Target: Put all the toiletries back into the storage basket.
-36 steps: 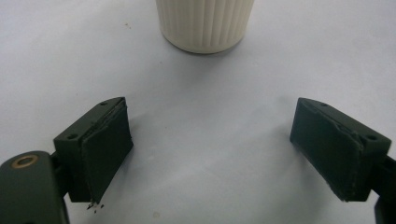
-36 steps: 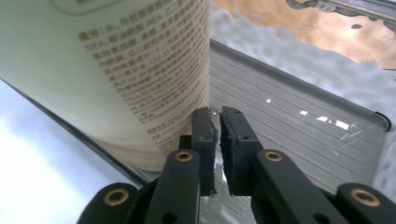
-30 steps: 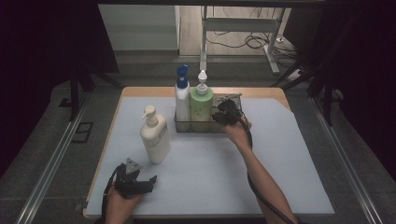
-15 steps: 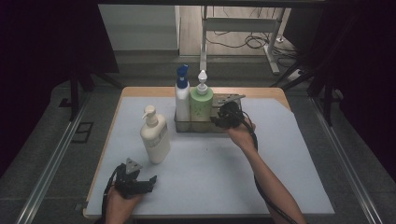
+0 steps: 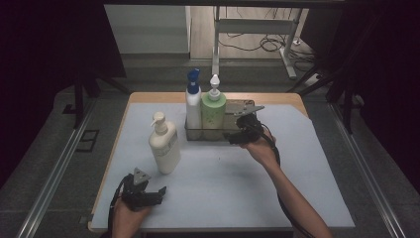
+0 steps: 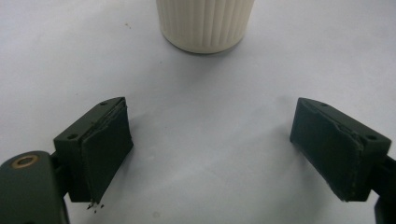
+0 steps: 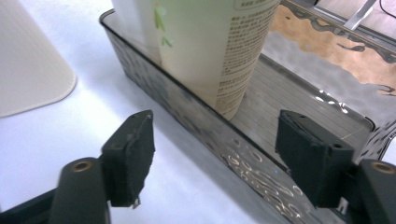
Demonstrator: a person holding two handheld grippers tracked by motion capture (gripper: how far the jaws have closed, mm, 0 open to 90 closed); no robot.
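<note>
A dark clear tray [image 5: 241, 110] at the back of the mat holds a green pump bottle [image 5: 213, 111] and a white bottle with a blue pump [image 5: 193, 106]. My right gripper [image 5: 230, 138] hovers at the tray's front right. Its jaws have just been opening and now stand open [image 7: 215, 154]. The tray's front wall [image 7: 187, 116] runs between them untouched, with the green bottle [image 7: 215, 51] just behind it. A cream pump bottle [image 5: 164, 146] stands left of the tray. My left gripper [image 5: 161, 191] rests open near the front edge, facing the cream bottle's base [image 6: 205, 23], with nothing between its jaws [image 6: 210, 149].
A pale mat [image 5: 223, 183] covers the wooden table [image 5: 148, 97]. The right half of the tray floor [image 7: 289, 98] is bare. The cream bottle [image 7: 28, 70] stands off to the left in the right gripper view. Metal rails run along both sides of the table.
My right gripper has drawn back a little from the tray toward the front and its jaws have spread apart. The left hand and the bottles have stayed put.
</note>
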